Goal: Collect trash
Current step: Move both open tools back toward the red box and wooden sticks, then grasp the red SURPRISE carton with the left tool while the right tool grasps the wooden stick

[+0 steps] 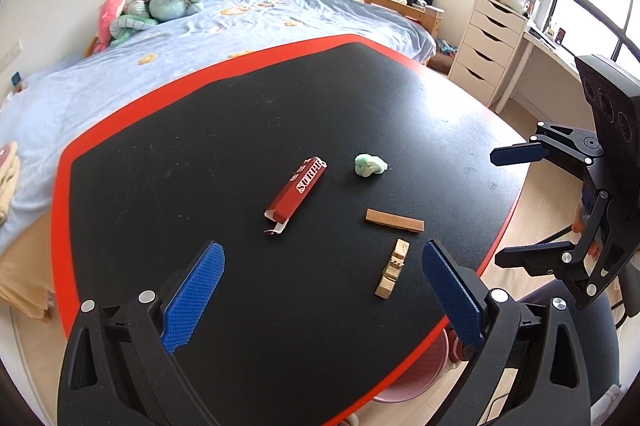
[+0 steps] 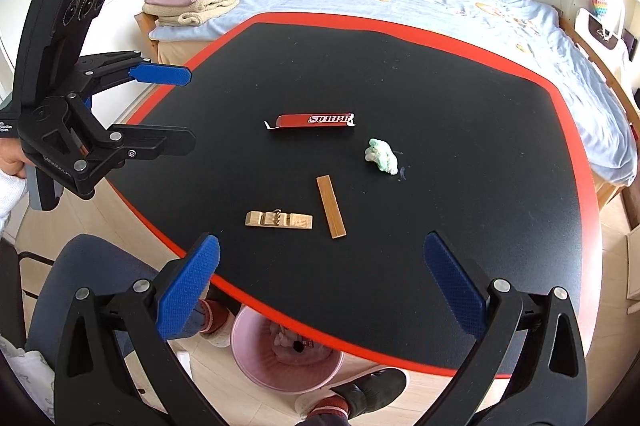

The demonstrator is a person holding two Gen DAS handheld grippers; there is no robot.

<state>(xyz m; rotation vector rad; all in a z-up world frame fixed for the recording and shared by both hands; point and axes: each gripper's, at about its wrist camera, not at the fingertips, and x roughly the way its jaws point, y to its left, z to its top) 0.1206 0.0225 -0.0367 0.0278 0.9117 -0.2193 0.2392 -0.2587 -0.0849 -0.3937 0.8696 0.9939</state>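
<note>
I am holding both grippers spread, empty. Wooden clip (image 1: 393,269) lying at 1 o'clock from left gripper (image 1: 322,300), long axis pointing away; left nearer.

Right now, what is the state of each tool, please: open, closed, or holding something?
Left tool: open, holding nothing.
Right tool: open, holding nothing.

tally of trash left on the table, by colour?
Red: 1, the torn wrapper box
Green: 1, the crumpled wad
Wood-coloured: 2, the flat strip and the notched block
Total: 4, all lying apart on the black table
</note>
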